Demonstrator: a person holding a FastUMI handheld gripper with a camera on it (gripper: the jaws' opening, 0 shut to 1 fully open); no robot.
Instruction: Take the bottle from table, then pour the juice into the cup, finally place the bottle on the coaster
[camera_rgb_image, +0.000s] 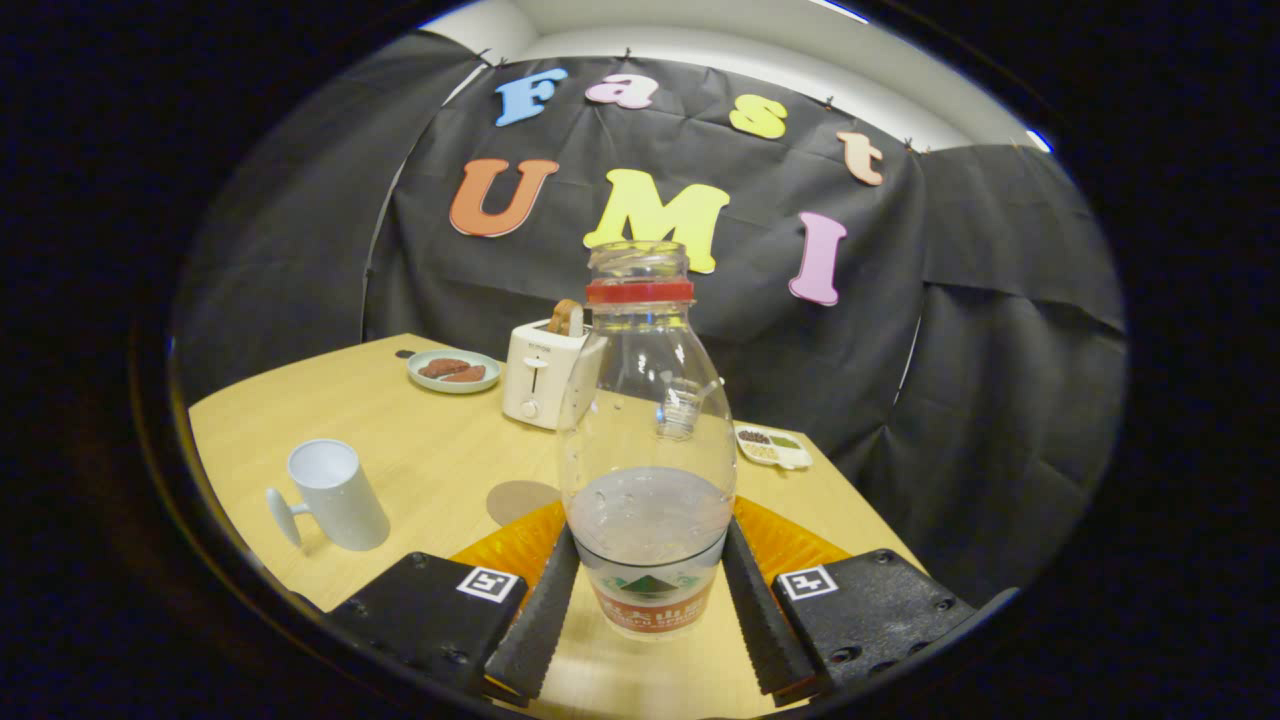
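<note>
Closest to me, the gripper (648, 610) has its two black ribbed fingers (545, 615) pressed against either side of the bottle (648, 440), low on its body at the label band, so I read it as clamped on the bottle. That bottle is clear plastic, upright, uncapped, with a red ring under its open neck and liquid filling roughly its lower third. Its base looks slightly clear of the wooden table (400, 440), though I cannot tell for sure. Just behind the bottle's left side I see a round brown coaster (520, 500) lying flat. Further left of the bottle lies a white cup (335, 495), tipped on its side. Beyond the bottle stands a white toaster (540, 375) holding a slice of bread; left of that, a plate (453, 370) with brown food. Right of the bottle, further back, sits a small divided dish (772, 446).
</note>
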